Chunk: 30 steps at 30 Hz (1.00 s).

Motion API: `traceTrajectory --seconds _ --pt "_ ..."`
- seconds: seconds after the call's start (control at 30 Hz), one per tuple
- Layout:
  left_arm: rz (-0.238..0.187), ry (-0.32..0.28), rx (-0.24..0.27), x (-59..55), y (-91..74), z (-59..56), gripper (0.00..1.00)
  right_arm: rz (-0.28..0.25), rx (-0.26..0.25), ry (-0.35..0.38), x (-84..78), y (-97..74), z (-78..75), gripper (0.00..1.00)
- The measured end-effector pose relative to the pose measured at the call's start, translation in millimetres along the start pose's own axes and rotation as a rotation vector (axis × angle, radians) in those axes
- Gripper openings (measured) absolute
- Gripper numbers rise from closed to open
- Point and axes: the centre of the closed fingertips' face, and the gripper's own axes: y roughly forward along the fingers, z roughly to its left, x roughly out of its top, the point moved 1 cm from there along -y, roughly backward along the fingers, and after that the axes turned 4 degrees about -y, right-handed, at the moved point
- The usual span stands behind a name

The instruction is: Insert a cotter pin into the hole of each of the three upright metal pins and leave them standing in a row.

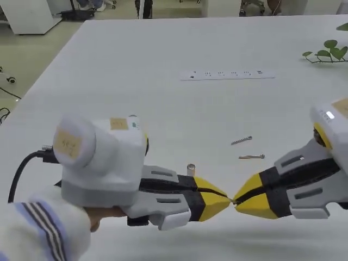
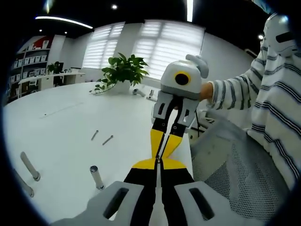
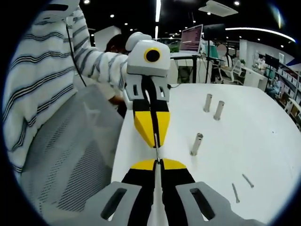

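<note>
Holding a cotter pin (image 3: 155, 142) tip to tip in front of the nearest metal pin (image 1: 191, 169), with the right hand-held gripper (image 1: 236, 200) clamped on it and the left hand-held gripper (image 1: 225, 203) closed at its far end, hold there unclear. Best regripped by the head, legs free, then aimed level with that pin's hole. Avoid nudging the other metal pins (image 3: 218, 109) near it or the spare cotter pins (image 1: 251, 157) right of it.

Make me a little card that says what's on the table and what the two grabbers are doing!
Left gripper: shut, tip meeting the right one
Right gripper: shut
Between tips: thin cotter pin, seemingly held by both
Loose cotter pins: two, lying flat on table
Metal pins: three, standing upright
</note>
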Motion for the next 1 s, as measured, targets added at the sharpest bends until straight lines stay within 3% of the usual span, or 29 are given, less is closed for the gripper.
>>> traceTrajectory --seconds 0.07,0.27,0.57,1.0 --pt "0.006 0.008 -0.006 -1.8 0.2 -0.8 0.00 0.005 0.010 0.002 -0.6 0.1 1.7 0.05" --pt "0.087 0.080 -0.021 -18.3 0.6 -3.1 0.00 0.006 0.044 0.003 2.0 -1.6 7.0 0.05" --pt "0.107 0.119 -0.048 -21.4 0.6 -8.1 0.00 0.026 0.088 -0.014 5.1 -3.0 13.3 0.04" --pt "0.108 0.096 -0.023 -21.4 -0.2 -2.0 0.01 -0.010 0.057 0.028 3.9 -1.3 9.1 0.04"
